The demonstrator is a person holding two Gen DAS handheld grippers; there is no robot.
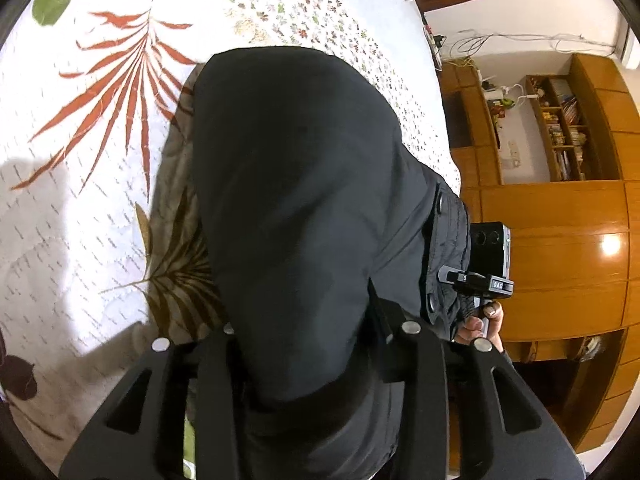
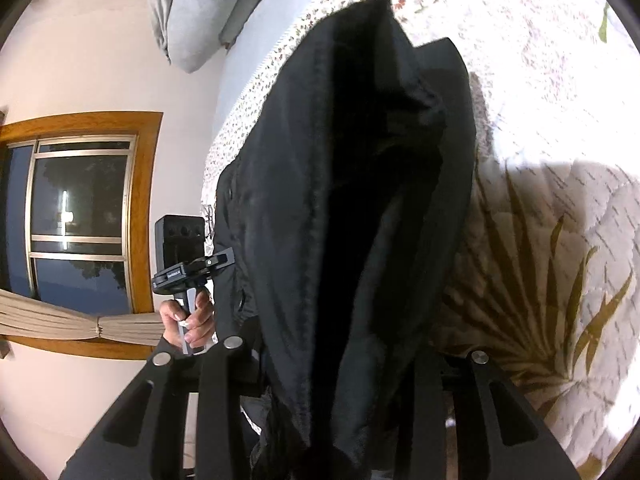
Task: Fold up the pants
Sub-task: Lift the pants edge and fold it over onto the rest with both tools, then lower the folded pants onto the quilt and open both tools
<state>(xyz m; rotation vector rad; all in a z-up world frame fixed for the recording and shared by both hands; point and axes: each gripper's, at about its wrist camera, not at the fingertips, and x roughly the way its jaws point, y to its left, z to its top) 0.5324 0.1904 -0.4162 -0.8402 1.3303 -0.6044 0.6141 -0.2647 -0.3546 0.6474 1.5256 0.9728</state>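
Note:
Black pants (image 1: 296,168) hang in a thick bunch over a white bedspread (image 1: 80,208) printed with leaves. My left gripper (image 1: 316,336) is shut on the cloth, which fills the gap between its fingers and hides the tips. Waistband snaps (image 1: 434,300) show at the bundle's right edge. In the right wrist view the same pants (image 2: 360,160) rise in deep folds from my right gripper (image 2: 332,356), also shut on the fabric. The two grippers hold the garment side by side, a little above the bedspread (image 2: 560,120). A person's hand (image 2: 188,320) grips the left tool's handle.
The bed's edge runs beside wooden cabinets and open shelves (image 1: 560,140) in the left wrist view. A grey pillow (image 2: 200,12) lies at the bed's far end, and a wood-framed window (image 2: 80,208) with a tied curtain is in the wall beyond.

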